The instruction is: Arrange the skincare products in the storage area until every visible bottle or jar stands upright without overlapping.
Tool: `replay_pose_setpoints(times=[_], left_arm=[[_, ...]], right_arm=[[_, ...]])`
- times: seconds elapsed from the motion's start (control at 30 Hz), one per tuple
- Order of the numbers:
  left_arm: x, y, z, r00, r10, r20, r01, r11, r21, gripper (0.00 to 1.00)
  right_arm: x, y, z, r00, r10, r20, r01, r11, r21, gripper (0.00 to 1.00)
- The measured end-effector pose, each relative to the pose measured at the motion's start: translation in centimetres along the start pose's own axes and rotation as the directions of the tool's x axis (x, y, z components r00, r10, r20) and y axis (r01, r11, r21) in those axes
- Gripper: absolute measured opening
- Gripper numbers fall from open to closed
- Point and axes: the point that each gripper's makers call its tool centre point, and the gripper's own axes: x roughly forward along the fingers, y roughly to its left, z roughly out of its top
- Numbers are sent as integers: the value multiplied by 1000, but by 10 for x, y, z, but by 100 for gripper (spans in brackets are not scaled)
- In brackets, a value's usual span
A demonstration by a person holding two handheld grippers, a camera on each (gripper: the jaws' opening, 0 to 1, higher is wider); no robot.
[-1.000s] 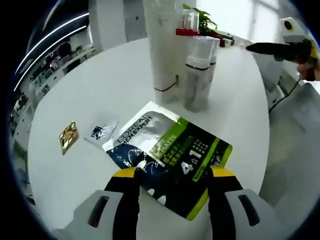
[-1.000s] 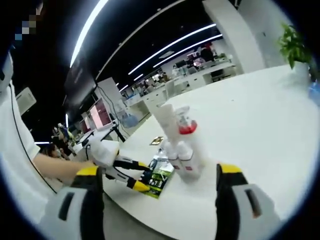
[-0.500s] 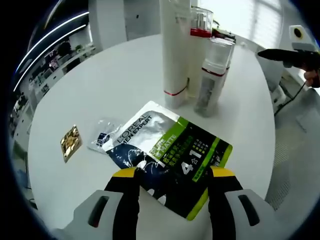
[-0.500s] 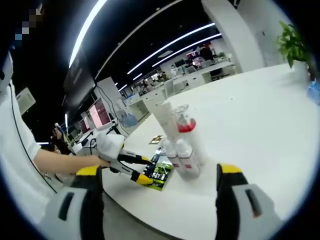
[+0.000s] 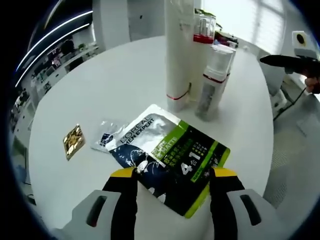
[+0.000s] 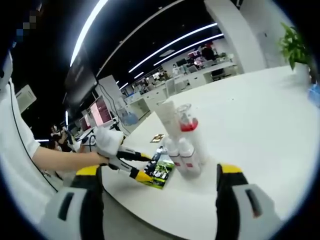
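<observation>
Lying flat on the round white table (image 5: 90, 90), the dark-and-green foil skincare pouch (image 5: 170, 155) sits between the left gripper (image 5: 172, 175) jaws, spread apart; right gripper (image 6: 160, 175) likewise apart, empty. Judgement: clamp pouch edge squarely, avoiding upright white bottles (image 5: 192, 60).

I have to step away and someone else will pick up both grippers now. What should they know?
Left gripper: open, empty, jaws either side of the near edge of the flat sachet pack lying on the white table.
Right gripper: open, empty, held off the table's edge.
Done: tall white tube, red-collared pump bottle and the small bottle stand upright, clustered together.
Left: the pack, clear sachet and gold sachet lie flat.
</observation>
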Motion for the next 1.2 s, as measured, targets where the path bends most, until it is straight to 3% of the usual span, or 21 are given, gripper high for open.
replay_pose_setpoints(times=[0.43, 0.6, 0.87, 1.07, 1.2], left_arm=[[-35, 1, 0, 997, 34, 72, -29, 997, -68, 66], [-53, 5, -4, 995, 57, 87, -50, 995, -88, 70], [-76, 5, -10, 990, 81, 112, -66, 989, -133, 75], [-94, 2, -8, 981, 101, 163, -72, 982, -173, 76], [-105, 0, -7, 976, 109, 186, -71, 978, -197, 82]], right_arm=[[-3, 7, -1, 1000, 8, -1, -8, 999, -41, 95], [-4, 12, 5, 999, 19, 30, -18, 1000, -26, 96], [-6, 14, 5, 1000, 20, 24, -18, 999, -48, 97], [-9, 12, 3, 1000, 13, 7, -13, 997, -75, 97], [-12, 11, 6, 1000, 11, 11, -10, 996, -86, 97]])
